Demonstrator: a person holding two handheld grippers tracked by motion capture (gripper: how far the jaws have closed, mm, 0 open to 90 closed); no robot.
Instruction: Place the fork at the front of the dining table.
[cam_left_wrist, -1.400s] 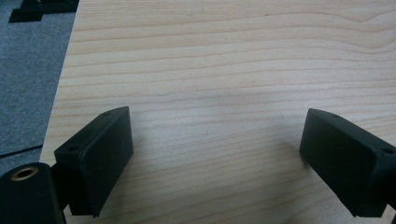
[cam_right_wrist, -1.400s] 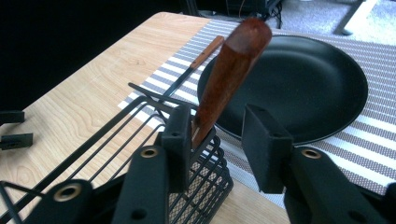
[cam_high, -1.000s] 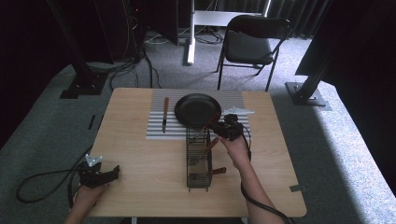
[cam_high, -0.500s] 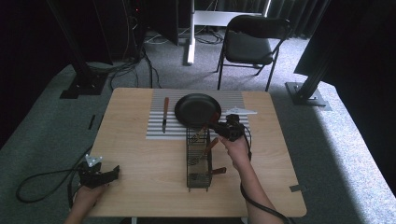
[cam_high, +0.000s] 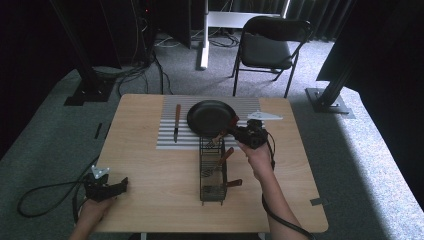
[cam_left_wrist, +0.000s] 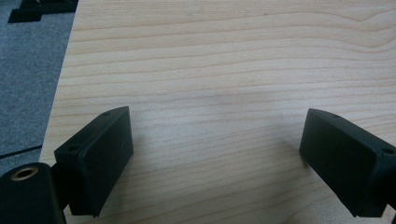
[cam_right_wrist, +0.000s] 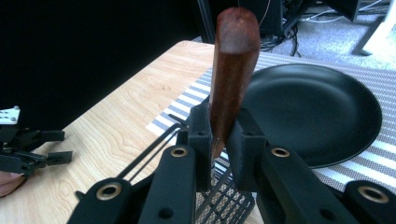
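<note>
A black wire caddy (cam_high: 212, 172) stands on the table's middle, just in front of a black frying pan (cam_high: 210, 118) on a striped mat (cam_high: 170, 137). My right gripper (cam_high: 231, 133) hovers over the caddy's far end, shut on the brown wooden handle (cam_right_wrist: 233, 60) of a utensil whose lower end drops into the caddy (cam_right_wrist: 224, 200). In the right gripper view the jaws (cam_right_wrist: 219, 137) clamp the handle low down, with the pan (cam_right_wrist: 317, 112) behind. My left gripper (cam_high: 121, 184) rests open near the front left corner, with bare wood between its jaws (cam_left_wrist: 215, 158).
A wooden-handled knife (cam_high: 176, 123) lies on the mat left of the pan. Two more wooden-handled utensils (cam_high: 226, 156) lie in the caddy. A cable (cam_high: 45, 192) trails off the table's left side. A black chair (cam_high: 265, 50) stands beyond the far edge.
My right gripper has shifted only slightly over the caddy's far end, still shut on the handle. The left gripper has stayed where it was.
</note>
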